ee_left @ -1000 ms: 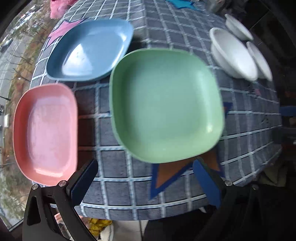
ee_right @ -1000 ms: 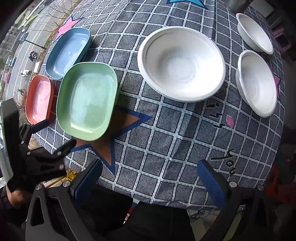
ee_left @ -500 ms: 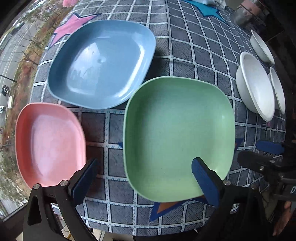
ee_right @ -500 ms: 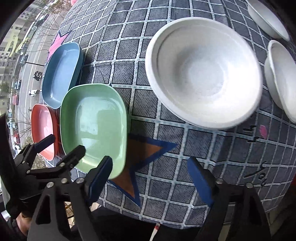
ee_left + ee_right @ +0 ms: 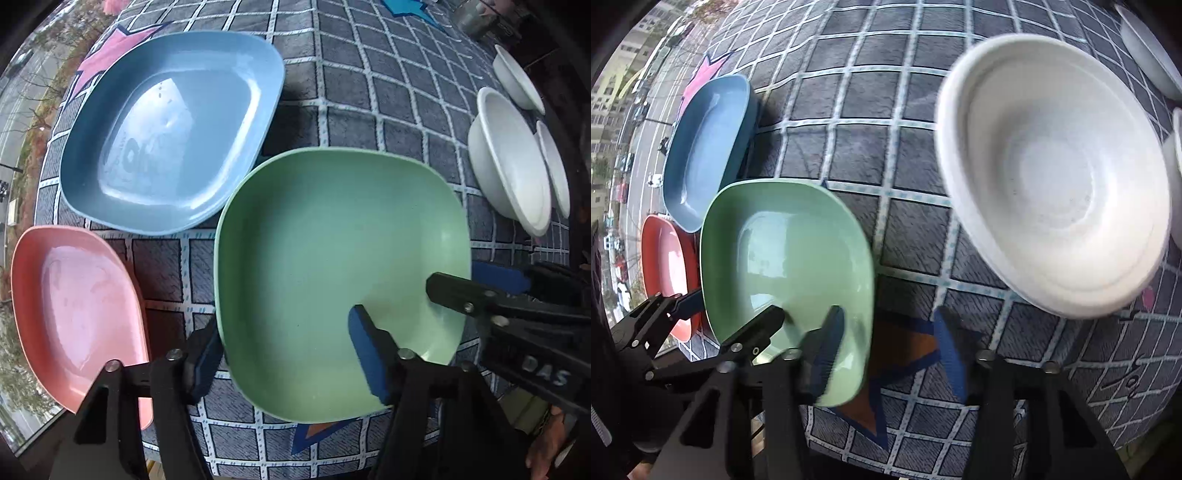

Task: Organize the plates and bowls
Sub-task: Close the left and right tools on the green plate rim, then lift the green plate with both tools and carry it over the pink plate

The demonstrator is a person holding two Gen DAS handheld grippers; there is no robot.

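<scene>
A green plate (image 5: 332, 266) lies near the table's front edge, with a blue plate (image 5: 166, 136) behind it and a pink plate (image 5: 77, 310) to its left. My left gripper (image 5: 288, 354) is open and straddles the green plate's near left rim, one finger outside and one over the plate. My right gripper (image 5: 886, 350) is open and straddles the green plate's (image 5: 786, 266) near right rim; it also shows in the left wrist view (image 5: 480, 288). A large white bowl (image 5: 1052, 184) sits to the right.
Two more white bowls (image 5: 517, 81) (image 5: 554, 166) sit beside the large one (image 5: 506, 162) at the right. The table has a grey checked cloth (image 5: 868, 110) with star patches. The table's front edge runs just under both grippers.
Both grippers have moved forward and closer to the green plate. Their fingers now straddle its near rim on the left and right. The plates and bowls have not moved.
</scene>
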